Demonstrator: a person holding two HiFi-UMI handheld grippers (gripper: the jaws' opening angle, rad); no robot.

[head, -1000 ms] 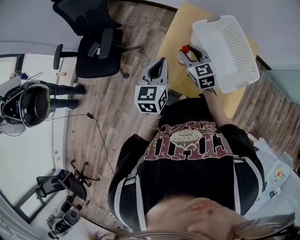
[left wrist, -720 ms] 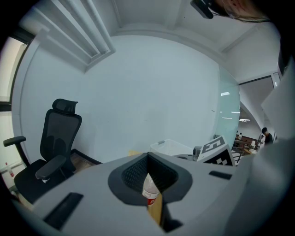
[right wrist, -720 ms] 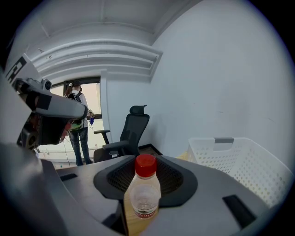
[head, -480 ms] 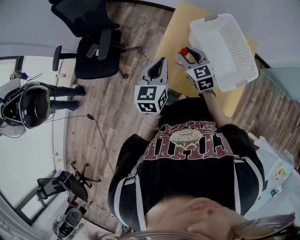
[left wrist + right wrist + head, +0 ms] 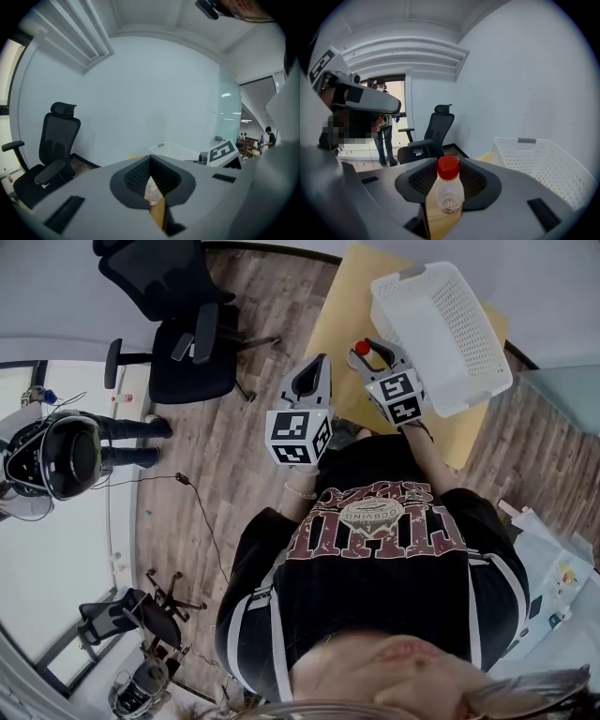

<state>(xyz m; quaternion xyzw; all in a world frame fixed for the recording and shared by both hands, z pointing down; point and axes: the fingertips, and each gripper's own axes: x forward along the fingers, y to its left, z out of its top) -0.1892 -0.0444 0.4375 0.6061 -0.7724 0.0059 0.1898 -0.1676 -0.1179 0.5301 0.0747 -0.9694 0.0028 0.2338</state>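
Compared with a second ago, the right tongs (image 5: 370,352) are found drawn a little back from the white basket (image 5: 441,324), towards the near edge of the yellow worktop (image 5: 342,306), and the bottle (image 5: 448,187) is found moved with them. In the right gripper view the bottle is kept at the same spot between the jaws while the room behind is shifted, so it is judged to be gripped and carried rather than stood on the worktop. It is held upright, red cap (image 5: 448,167) uppermost, by the jaws closed on its sides, near the basket's side and apart from it. The left tongs (image 5: 321,367) are little changed: they are kept at the worktop's left edge, all but closed (only a thin slit is left, and nothing is gripped in it). Through that slit the bottle is glimpsed, with the right tongs' marker cube (image 5: 226,152) now shown slightly further right. As for containers, the basket is set on the worktop, its perforated walls and floor are laid bare in the head view, and nothing is seen inside it. The bottle is capped and clear; whether any liquid is held in it cannot be told.
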